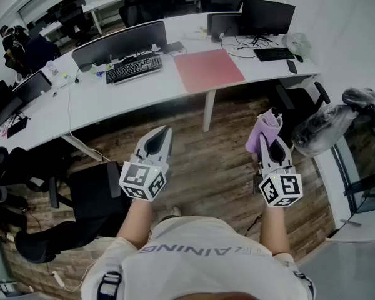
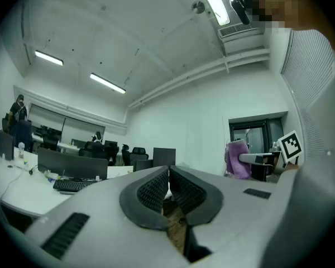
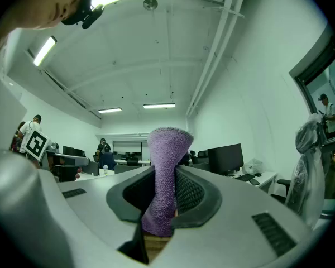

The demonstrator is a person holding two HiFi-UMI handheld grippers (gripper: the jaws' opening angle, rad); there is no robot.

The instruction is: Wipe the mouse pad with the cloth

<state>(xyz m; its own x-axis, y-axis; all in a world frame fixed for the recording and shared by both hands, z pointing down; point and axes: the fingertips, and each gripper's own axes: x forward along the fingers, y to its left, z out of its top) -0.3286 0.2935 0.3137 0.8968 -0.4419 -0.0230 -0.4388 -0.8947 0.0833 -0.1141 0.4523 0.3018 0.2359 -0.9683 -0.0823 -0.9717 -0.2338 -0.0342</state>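
A pink mouse pad [image 1: 209, 69] lies flat on the white desk [image 1: 112, 99], to the right of a black keyboard [image 1: 134, 68]. Well short of the desk, over the wood floor, my right gripper [image 1: 269, 132] is shut on a purple cloth [image 1: 263, 133] that sticks up between its jaws; the cloth [image 3: 163, 177] fills the middle of the right gripper view. Level with it, my left gripper [image 1: 163, 135] is shut with nothing in it, its pads [image 2: 156, 190] pressed together. The cloth [image 2: 237, 159] also shows at the right of the left gripper view.
Monitors [image 1: 120, 42] stand along the desk's far edge, with a second keyboard [image 1: 274, 54] at the right. A black office chair [image 1: 87, 199] stands at my left, another chair [image 1: 297, 102] near the desk's right end. A plastic-wrapped object [image 1: 328, 125] is at the right.
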